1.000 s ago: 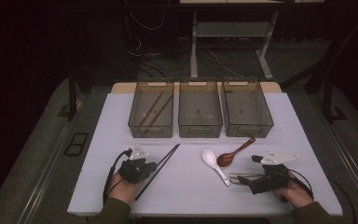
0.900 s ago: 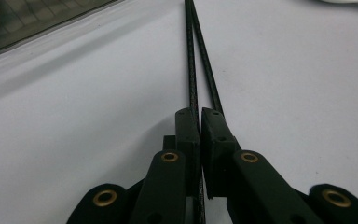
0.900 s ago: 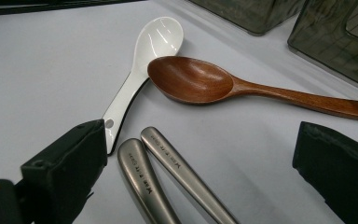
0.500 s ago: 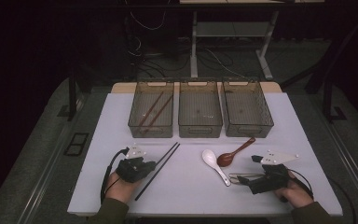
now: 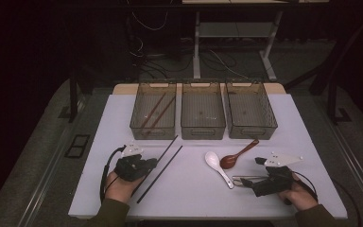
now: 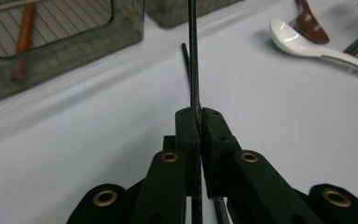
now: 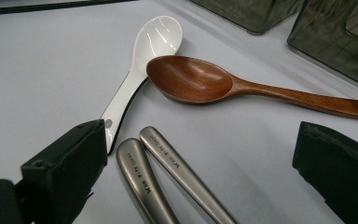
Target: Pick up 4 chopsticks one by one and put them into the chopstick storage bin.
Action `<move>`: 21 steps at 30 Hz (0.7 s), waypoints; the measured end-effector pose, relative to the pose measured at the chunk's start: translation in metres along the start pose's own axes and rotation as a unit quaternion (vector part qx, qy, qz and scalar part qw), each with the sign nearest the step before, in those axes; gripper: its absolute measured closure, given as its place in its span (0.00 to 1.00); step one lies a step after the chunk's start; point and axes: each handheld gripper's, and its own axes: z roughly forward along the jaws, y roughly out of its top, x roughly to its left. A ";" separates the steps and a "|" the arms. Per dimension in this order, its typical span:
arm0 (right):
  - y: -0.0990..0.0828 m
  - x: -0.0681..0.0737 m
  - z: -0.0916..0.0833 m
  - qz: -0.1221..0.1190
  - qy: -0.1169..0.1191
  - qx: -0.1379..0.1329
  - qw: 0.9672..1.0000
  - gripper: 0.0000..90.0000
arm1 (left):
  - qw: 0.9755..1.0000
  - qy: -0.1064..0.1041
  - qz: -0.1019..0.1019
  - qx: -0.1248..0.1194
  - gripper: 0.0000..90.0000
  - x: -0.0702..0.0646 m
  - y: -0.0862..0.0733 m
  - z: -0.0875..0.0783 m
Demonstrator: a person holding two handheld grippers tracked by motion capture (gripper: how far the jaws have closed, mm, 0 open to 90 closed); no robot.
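Left hand [image 5: 118, 185] sits low at the near-left of the bench [image 5: 194, 203], forearm coming in from the near edge, left gripper [image 5: 147, 164] aimed right and slightly far. Its jaws are clamped tight on a black chopstick [image 6: 193, 56], which runs straight out from between the pads toward the bins. Second black chopstick [image 5: 159, 174] lies on the bench just right of it, roughly parallel.

Right hand [image 5: 298, 195] rests at the near-right, right gripper [image 5: 246, 181] pointing left. Its jaws stand wide apart, nothing pinched; two metal handles [image 7: 168, 182] lie on the bench between them, touching neither pad.

Around: white spoon [image 5: 217, 166] and brown wooden spoon [image 5: 236, 155] near centre-right, wooden bowl against the white handle. Three clear bins in a row at the far side; left bin [image 5: 154, 113] holds two brown chopsticks [image 5: 155, 113]. Nothing blocks the path between the left gripper and the bins.
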 end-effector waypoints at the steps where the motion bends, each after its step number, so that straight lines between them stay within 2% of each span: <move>1: 0.000 0.000 0.000 0.000 0.000 0.000 1.000 0.03 | 1.000 0.001 0.002 -0.001 0.95 0.001 0.001 -0.001; 5: 0.000 0.000 0.000 0.000 0.000 -0.001 1.000 0.03 | 1.000 -0.001 -0.009 -0.018 0.95 0.004 0.008 -0.006; 8: 0.000 -0.001 0.000 0.001 0.000 0.000 1.000 0.03 | 1.000 0.000 -0.010 -0.027 0.95 0.006 0.014 -0.010; 21: 0.000 -0.001 0.000 0.004 -0.001 0.001 1.000 0.03 | 0.998 0.005 -0.001 -0.063 0.95 0.016 0.046 -0.024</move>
